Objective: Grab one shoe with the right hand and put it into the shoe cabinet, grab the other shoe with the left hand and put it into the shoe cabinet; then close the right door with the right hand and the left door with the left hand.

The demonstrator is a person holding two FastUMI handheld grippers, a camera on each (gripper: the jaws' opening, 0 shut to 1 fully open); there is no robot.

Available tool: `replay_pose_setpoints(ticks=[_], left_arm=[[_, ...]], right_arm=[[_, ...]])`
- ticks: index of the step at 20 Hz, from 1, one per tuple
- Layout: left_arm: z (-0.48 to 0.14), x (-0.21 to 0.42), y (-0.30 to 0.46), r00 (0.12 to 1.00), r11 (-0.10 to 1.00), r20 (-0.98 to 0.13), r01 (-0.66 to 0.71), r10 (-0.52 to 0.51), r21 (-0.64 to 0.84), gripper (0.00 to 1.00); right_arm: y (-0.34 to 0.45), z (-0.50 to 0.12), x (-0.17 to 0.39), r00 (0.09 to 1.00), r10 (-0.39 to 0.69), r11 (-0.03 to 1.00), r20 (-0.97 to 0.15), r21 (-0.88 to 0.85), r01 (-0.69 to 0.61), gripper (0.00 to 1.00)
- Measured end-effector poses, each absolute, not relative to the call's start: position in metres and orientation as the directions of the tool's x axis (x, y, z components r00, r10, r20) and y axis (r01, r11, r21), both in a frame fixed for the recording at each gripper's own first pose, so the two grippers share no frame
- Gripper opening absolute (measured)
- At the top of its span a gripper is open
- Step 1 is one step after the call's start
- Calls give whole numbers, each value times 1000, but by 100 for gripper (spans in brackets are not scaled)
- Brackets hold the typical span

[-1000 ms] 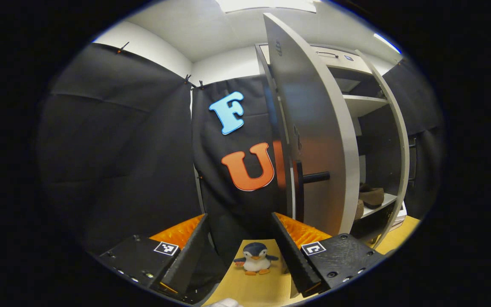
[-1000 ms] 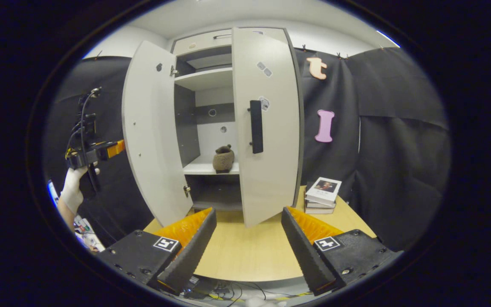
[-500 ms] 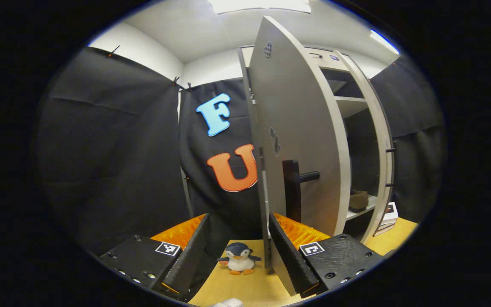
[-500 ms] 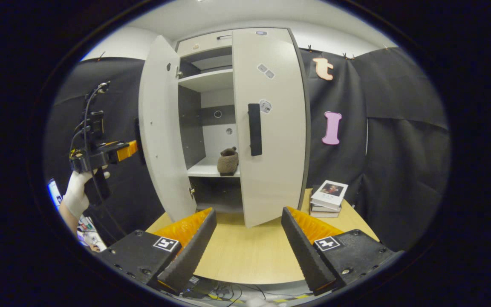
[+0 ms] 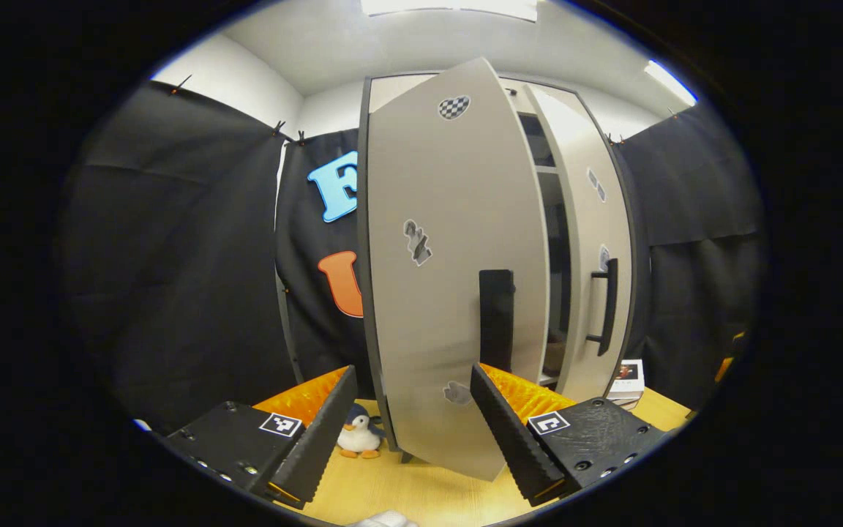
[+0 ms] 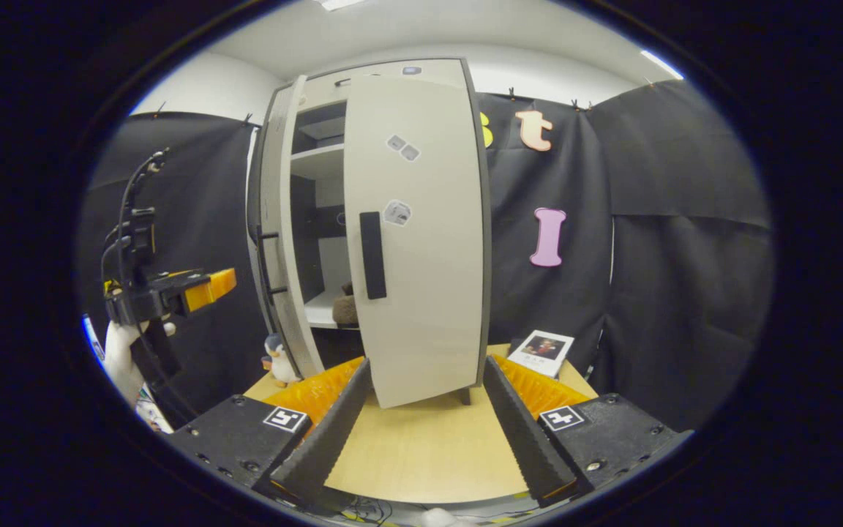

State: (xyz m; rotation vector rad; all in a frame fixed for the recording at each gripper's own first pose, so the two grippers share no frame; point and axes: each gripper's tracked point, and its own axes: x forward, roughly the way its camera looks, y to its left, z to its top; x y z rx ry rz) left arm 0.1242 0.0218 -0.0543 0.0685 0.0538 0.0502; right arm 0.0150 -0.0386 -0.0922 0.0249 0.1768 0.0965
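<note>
Inside, one shoe (right gripper view) behind ajar doors.

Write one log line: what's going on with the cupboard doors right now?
left door: nearly shut | right door: ajar | shoe: on shelf inside | left gripper: open | right gripper: open

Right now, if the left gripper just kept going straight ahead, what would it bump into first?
Most likely the cabinet's left door, near its black handle. The left gripper is open and points at that panel, though how far off it is stays unclear.
</note>
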Motion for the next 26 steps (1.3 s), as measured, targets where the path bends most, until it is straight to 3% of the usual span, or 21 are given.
replay_pose_setpoints(ticks=[10,26], left_arm=[[-49,36,-38,998,995,-59,-33,38,94,96],[-54,32,-34,997,997,-68,-25,31,78,96]], right_arm=[[-76,-61,23,993,79,997,-83,31,-77,99],[-77,-58,10,996,52,999,-70,17,-51,99]])
